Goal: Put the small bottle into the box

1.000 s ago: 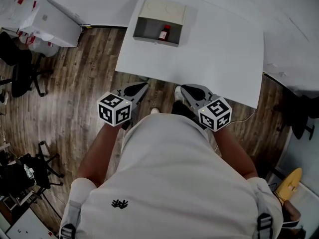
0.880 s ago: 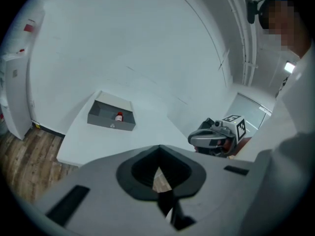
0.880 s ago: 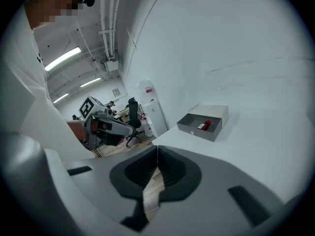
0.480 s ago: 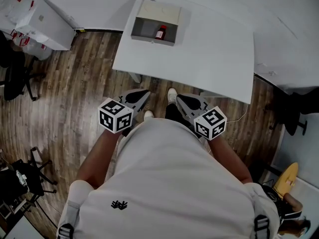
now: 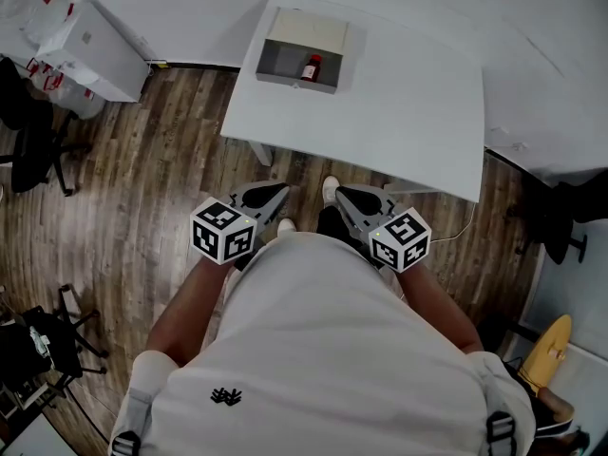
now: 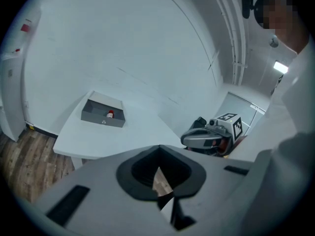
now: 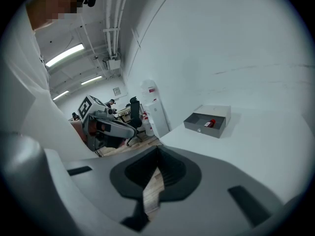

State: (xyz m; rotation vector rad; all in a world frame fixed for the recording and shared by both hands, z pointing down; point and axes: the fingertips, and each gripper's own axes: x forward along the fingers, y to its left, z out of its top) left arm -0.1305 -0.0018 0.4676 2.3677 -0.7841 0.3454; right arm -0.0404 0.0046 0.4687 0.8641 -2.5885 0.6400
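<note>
A small red-capped bottle [image 5: 311, 67] lies inside the open grey box [image 5: 296, 80] at the far left end of the white table [image 5: 408, 112]. I also see the bottle [image 6: 110, 114] in the box [image 6: 101, 119] from the left gripper view, and the bottle [image 7: 211, 123] in the box [image 7: 202, 127] from the right gripper view. Both grippers hang close to the person's body, off the table's near edge and far from the box. My left gripper [image 5: 275, 194] is shut and holds nothing. My right gripper [image 5: 344, 196] also stands shut and empty.
A white cabinet [image 5: 90, 41] and a black chair [image 5: 33, 141] stand on the wooden floor at the left. Another dark chair [image 5: 570, 221] and a yellow object [image 5: 549, 350] are at the right. A second white surface [image 5: 560, 84] adjoins the table's right side.
The person has stepped back from the table. Both grippers have drawn away from its near edge toward the body. The bottle stays in the box.
</note>
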